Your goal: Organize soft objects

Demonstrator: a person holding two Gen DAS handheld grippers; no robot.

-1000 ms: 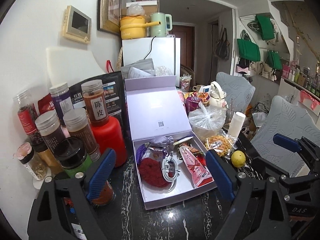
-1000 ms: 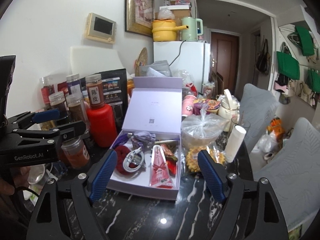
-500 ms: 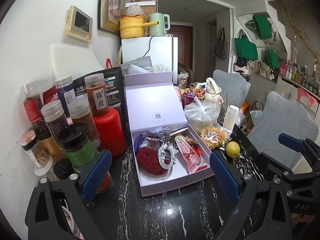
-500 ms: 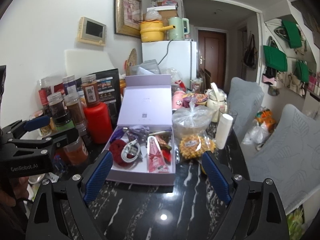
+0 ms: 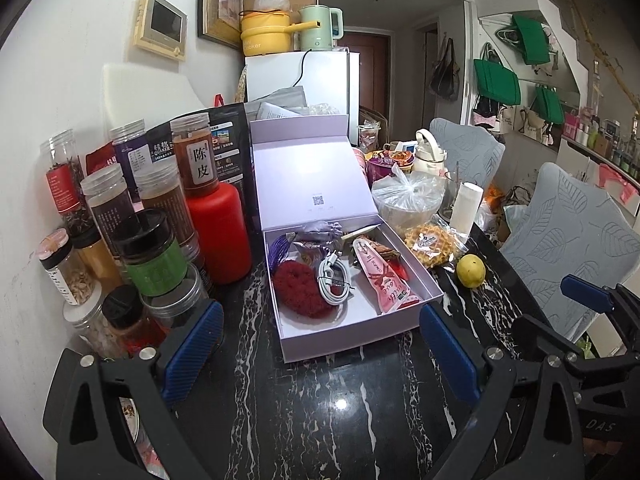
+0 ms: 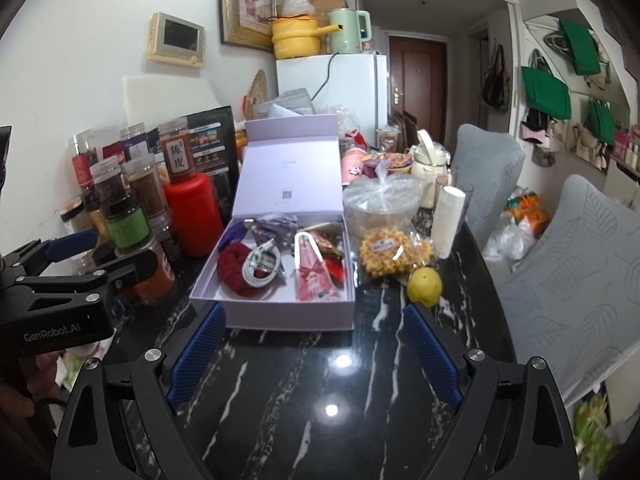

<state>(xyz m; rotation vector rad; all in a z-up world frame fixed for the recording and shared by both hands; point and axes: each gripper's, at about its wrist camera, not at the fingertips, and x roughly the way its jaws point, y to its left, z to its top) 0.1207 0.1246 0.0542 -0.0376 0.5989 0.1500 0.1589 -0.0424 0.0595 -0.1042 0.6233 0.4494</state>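
Note:
An open lilac gift box (image 5: pixel 360 344) sits on the black marble table with its lid (image 5: pixel 312 176) standing up behind it. Inside lie a dark red knitted piece (image 5: pixel 298 288), a coiled white cable (image 5: pixel 332 280), a pink pouch (image 5: pixel 384 280) and a purple fabric bundle (image 5: pixel 320 230). My left gripper (image 5: pixel 320 346) hovers open just short of the box's front wall, nothing between its blue pads. My right gripper (image 6: pixel 314 354) is also open and empty before the box (image 6: pixel 280 316), in which the red piece (image 6: pixel 232 268) and the cable (image 6: pixel 260 266) show.
Spice jars (image 5: pixel 152 256) and a red bottle (image 5: pixel 218 236) crowd the table left of the box. To its right are a bagged bowl (image 5: pixel 408 200), a waffle packet (image 5: pixel 430 244), a lemon (image 5: pixel 471 271) and a white cup (image 5: pixel 464 210). Grey chairs (image 5: pixel 568 240) stand at the table's right edge.
Both grippers have drawn back from the box, so it sits higher and smaller in each view with more black table in front. Both pairs of jaws spread slightly wider.

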